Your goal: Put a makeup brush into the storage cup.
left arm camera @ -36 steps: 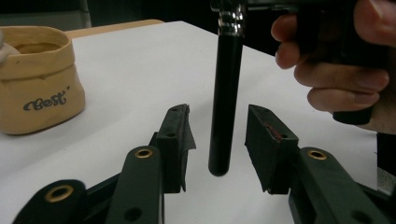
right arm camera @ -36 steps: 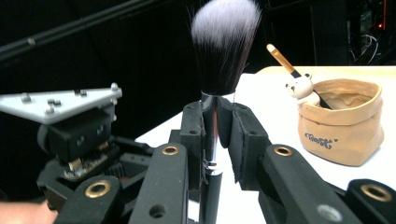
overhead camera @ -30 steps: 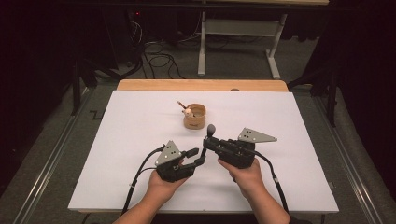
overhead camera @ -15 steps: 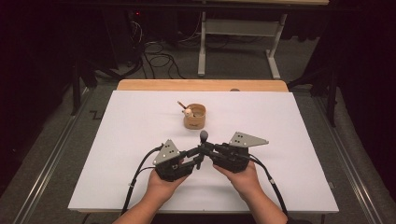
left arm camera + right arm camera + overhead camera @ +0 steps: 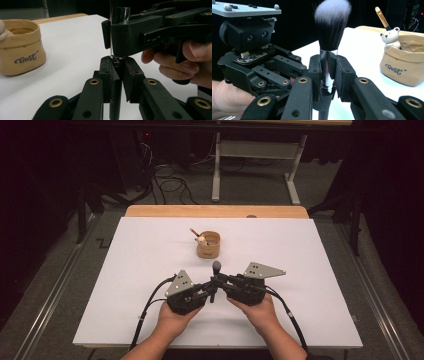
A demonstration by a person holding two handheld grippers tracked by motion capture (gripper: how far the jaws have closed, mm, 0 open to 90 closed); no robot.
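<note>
So I've got both claws on the makeup brush [image 5: 329, 50] right now, meeting mid-bench just in front of my hands. My right claw [image 5: 327, 75] is pinching the shiny metal ferrule, bristles standing upright straight above its pads. My left claw [image 5: 117, 75] has just been closing in, and its pads are now clamped on the dark handle, right below where the right claw [image 5: 125, 37] grips. From above, the left claw [image 5: 207, 292] and the right claw [image 5: 220, 282] sit tip to tip, touching the same brush [image 5: 216, 270], with the fluffy head poking up between them.

Beyond the claws, farther out on the white bench [image 5: 125, 270], sits the little tan pot [image 5: 208, 245] marked "Best", well apart from the brush. It holds a small white bear [image 5: 390, 37] and a thin brush [image 5: 382, 17] leaning behind it.
</note>
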